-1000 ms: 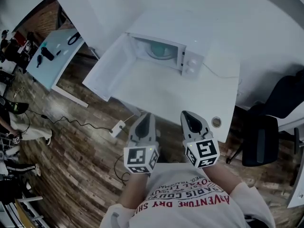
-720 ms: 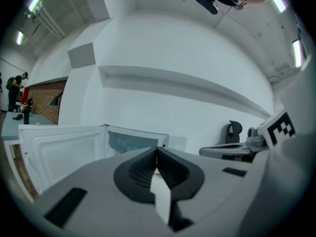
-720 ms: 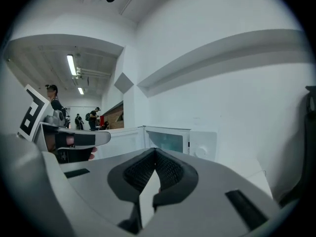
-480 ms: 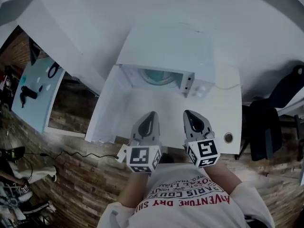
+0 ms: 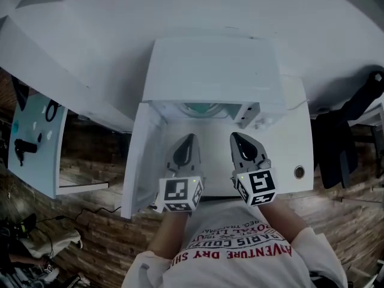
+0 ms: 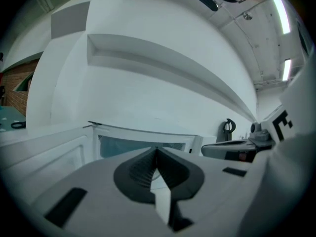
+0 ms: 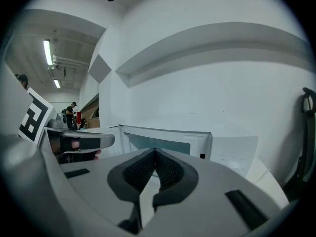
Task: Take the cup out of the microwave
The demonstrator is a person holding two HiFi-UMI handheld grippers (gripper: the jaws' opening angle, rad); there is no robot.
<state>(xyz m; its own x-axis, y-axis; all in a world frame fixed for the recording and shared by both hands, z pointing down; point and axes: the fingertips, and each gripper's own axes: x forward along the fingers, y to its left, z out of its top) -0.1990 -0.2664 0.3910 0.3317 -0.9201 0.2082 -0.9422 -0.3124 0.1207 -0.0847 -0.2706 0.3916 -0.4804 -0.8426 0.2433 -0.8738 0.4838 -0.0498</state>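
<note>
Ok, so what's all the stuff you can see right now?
microwave: one, white, on the table
door: one, white, swung open to the left
round thing: one, pale green, inside the microwave; can't tell if it's the cup
table: one, white, under the microwave
hole: one, dark, table's right front corner
chair: one, black, right of the table
side table: one, pale blue, far left
floor: brown wood
shirt: one, white with red print, bottom
left gripper: one, grey, shut, empty, before the microwave
right gripper: one, grey, shut, empty, beside it
</note>
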